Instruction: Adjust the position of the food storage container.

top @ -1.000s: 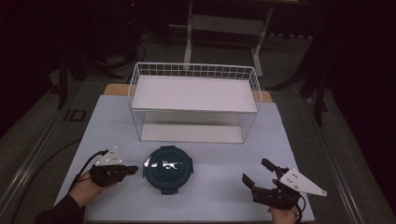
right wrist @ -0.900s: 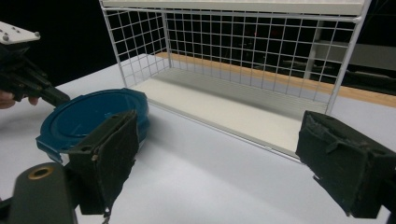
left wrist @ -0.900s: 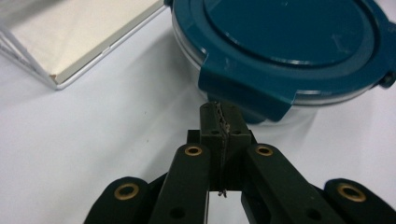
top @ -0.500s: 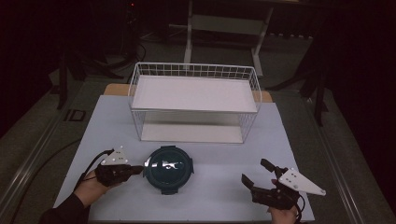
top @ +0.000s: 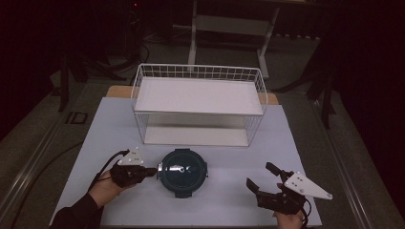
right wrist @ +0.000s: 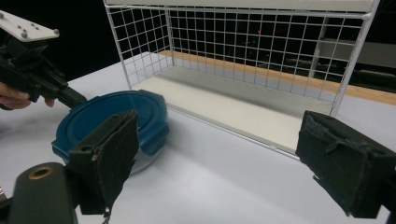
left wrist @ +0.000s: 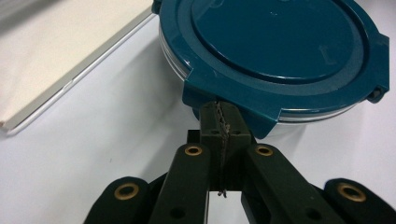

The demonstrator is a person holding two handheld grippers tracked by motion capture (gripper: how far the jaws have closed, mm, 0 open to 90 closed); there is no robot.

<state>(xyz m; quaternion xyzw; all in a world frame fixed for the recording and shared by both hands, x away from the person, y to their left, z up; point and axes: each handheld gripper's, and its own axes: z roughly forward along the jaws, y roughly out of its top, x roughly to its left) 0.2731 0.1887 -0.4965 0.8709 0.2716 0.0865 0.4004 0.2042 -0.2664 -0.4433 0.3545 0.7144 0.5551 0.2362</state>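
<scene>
A round, clear-walled container with a dark teal plastic snap-on lid [top: 182, 172] sits upright and flat on the white table top, just in front of the white wire rack [top: 198, 106] and slightly left of its middle. The lid is on, with its side latch tabs folded down.

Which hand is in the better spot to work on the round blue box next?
Probably the left. The left hand-held gripper, jaws shut, has its tips right at a latch flap of the teal lidded container. The right hand-held gripper rests open on the table, well apart from the container.
</scene>
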